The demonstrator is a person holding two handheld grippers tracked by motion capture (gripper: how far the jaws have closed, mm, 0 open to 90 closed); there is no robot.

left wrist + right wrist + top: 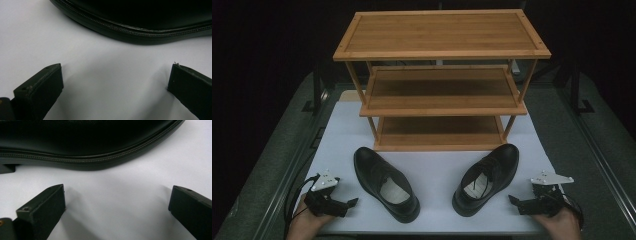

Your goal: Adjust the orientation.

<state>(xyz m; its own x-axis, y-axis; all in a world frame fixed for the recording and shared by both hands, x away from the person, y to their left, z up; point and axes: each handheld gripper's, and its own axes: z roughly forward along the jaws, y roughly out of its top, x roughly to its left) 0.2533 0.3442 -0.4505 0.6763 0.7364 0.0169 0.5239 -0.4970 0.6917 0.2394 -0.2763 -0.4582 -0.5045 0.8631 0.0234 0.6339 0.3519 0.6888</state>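
**Both grippers empty, shoes waiting in front of the rack**

Currently nothing is gripped. Going left to right:

Left gripper point(346, 204) rests low on the table point(437, 170) at the near-left edge, pointed inward at the left shoe point(385, 182). Jaws are spread wide with only bare white surface between them. In the left gripper view the shoe's welt and stitching point(140, 31) curve across the top, near the fingertips but apart from them. Looks like a parked start pose, lined up on the shoe's side.

Left shoe lies on the table, toe toward the near edge and heel toward the rack point(439, 80), angled so the pair splays apart at the rack end. Opening faces up.

Rack stands at the back centre of the table, three wooden shelves, all bare. Bottom shelf point(439, 132) sits just behind the shoe heels, so it's likely the easiest drop spot.

Right shoe point(487, 179) mirrors the left: toe near, heel toward the rack, laces visible, opening up.

Right gripper point(517, 202) sits at the near-right edge, also aimed inward, also released with nothing between the fingertips. Right gripper view shows the shoe's sole edge point(100, 160) and heel step just ahead, not touching.

My read: one gripper per shoe, symmetric setup, shelving not yet begun. Next move probably calls for closing on a shoe's side wall or collar; smooth leather could slip.
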